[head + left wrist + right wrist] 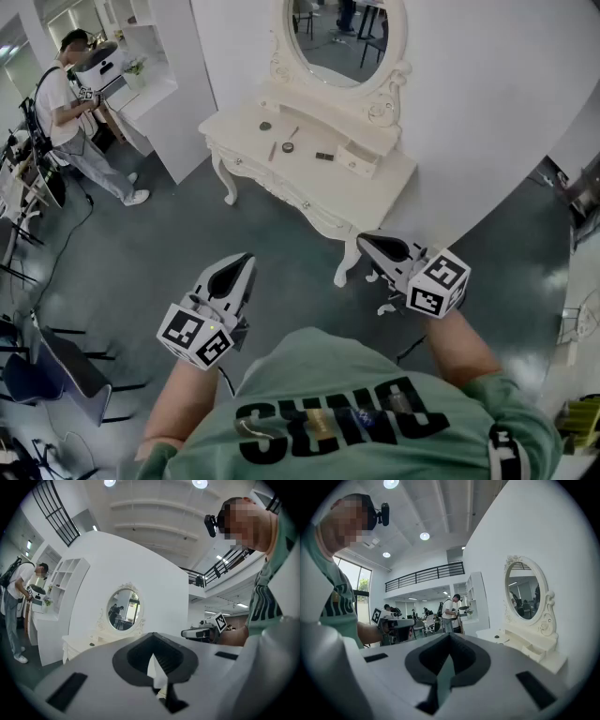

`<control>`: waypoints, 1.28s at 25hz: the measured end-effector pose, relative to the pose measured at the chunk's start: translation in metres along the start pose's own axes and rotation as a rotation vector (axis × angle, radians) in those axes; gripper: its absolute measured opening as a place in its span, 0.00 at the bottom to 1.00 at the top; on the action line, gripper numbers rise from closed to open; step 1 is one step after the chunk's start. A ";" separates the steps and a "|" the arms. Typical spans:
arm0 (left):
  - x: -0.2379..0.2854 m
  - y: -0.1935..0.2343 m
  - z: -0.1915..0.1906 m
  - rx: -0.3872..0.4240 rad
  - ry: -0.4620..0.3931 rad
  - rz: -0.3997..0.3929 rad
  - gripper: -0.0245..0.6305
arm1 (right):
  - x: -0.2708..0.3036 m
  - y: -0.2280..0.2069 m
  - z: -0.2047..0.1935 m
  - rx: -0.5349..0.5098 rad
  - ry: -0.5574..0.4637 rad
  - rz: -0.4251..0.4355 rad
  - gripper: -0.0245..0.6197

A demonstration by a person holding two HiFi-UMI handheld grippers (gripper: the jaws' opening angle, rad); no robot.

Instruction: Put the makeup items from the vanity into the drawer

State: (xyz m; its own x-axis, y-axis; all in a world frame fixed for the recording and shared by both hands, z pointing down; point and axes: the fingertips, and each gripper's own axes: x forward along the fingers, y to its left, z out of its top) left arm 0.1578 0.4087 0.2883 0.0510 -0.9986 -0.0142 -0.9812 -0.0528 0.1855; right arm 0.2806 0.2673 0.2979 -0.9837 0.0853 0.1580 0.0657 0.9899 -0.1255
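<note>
The left gripper [246, 260] and right gripper [363, 240] were held well short of the vanity [242, 131], each with its jaws fully together and nothing between them. The makeup items [288, 147] lay on the vanity top, left of its small drawer [361, 166], which appeared pulled out. The items were judged small, light, rigid and probably smooth. The slim sticks [273, 151] should be pinched mid-length, across the narrow axis.

White curved wall [487, 94] meets grey floor [141, 272] under round ceiling lights [424, 536].

White vanity [361, 187] bears small makeup items [288, 147] scattered across its top
</note>
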 end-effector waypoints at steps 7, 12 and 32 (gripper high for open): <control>0.000 -0.001 0.001 -0.003 -0.001 0.003 0.05 | -0.001 0.001 0.002 -0.001 -0.003 0.004 0.05; 0.004 0.000 -0.001 -0.006 0.005 0.006 0.05 | 0.000 -0.006 0.001 0.018 -0.002 -0.003 0.05; 0.090 -0.025 -0.008 0.006 -0.032 0.075 0.05 | -0.026 -0.086 0.008 0.002 -0.007 0.076 0.05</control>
State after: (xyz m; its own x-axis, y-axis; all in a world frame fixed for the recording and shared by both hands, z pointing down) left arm 0.1882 0.3205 0.2900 -0.0281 -0.9991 -0.0319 -0.9832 0.0219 0.1813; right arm 0.2992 0.1792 0.2964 -0.9770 0.1593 0.1416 0.1398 0.9804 -0.1388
